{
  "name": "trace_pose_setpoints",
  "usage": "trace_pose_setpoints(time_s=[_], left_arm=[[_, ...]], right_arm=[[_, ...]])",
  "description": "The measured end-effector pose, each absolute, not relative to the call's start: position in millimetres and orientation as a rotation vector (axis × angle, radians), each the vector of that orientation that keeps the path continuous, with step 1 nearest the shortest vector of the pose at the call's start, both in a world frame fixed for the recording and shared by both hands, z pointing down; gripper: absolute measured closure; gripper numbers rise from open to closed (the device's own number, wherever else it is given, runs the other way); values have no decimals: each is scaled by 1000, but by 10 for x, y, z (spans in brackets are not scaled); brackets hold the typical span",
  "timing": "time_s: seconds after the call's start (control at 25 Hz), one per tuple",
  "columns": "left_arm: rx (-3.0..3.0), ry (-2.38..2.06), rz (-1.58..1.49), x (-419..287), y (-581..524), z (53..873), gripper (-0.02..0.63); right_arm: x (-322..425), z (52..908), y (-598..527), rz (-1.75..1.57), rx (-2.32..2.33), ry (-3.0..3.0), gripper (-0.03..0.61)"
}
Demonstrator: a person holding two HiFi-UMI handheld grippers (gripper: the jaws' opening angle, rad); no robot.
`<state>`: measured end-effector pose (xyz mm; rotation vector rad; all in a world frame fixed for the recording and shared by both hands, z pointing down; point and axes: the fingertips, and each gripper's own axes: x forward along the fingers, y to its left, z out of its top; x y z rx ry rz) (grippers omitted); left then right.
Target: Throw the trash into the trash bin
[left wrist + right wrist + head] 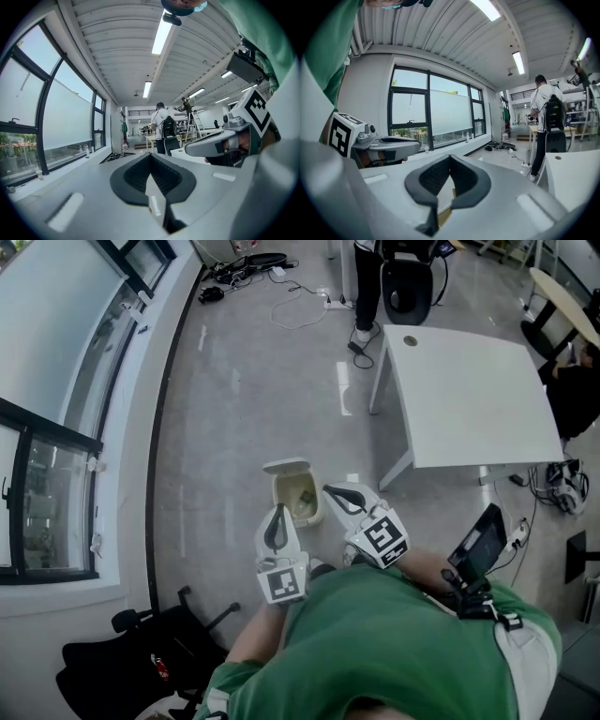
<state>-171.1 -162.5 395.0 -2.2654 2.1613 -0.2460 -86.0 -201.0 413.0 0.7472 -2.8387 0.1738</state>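
In the head view a small beige trash bin (284, 493) stands on the grey floor with its lid flipped open, and a piece of trash (305, 499) lies inside. My left gripper (278, 509) hovers just in front of the bin, shut with nothing between its jaws. My right gripper (329, 489) is beside the bin's right edge, also shut and empty. In the left gripper view my left gripper (151, 155) points out across the room, with the right gripper's body (220, 143) beside it. The right gripper view shows my right gripper (450, 157) closed, with the left gripper's body (389, 143) at the left.
A white table (469, 399) stands to the right of the bin. A black office chair (122, 662) sits at lower left by the window wall (56, 456). Cables (300, 306) lie on the far floor, and a person (367, 287) stands by the table's far corner.
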Motion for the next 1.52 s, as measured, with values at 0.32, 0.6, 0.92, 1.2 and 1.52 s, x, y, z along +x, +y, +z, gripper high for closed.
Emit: trace_pose_setpoints(time_s=[0.32, 0.6, 0.92, 1.2, 1.52], left_arm=[[-2341, 2091, -202, -1693, -1482, 3858, 611], [-2387, 2056, -193, -1691, -1289, 3884, 611], [-2393, 2071, -175, -1652, -1136, 3812, 611], [-2375, 2090, -162, -1628, -1069, 3792, 611], [-2342, 2120, -162, -1667, -1033, 3772, 611]], right_arm=[[-819, 3986, -1796, 151, 830, -2814, 575], [-857, 3918, -1554, 134, 863, -2821, 575], [-837, 3821, -1361, 120, 879, -2837, 575], [-781, 3810, -1273, 115, 872, -2843, 575], [-801, 3806, -1277, 116, 842, -2851, 575]])
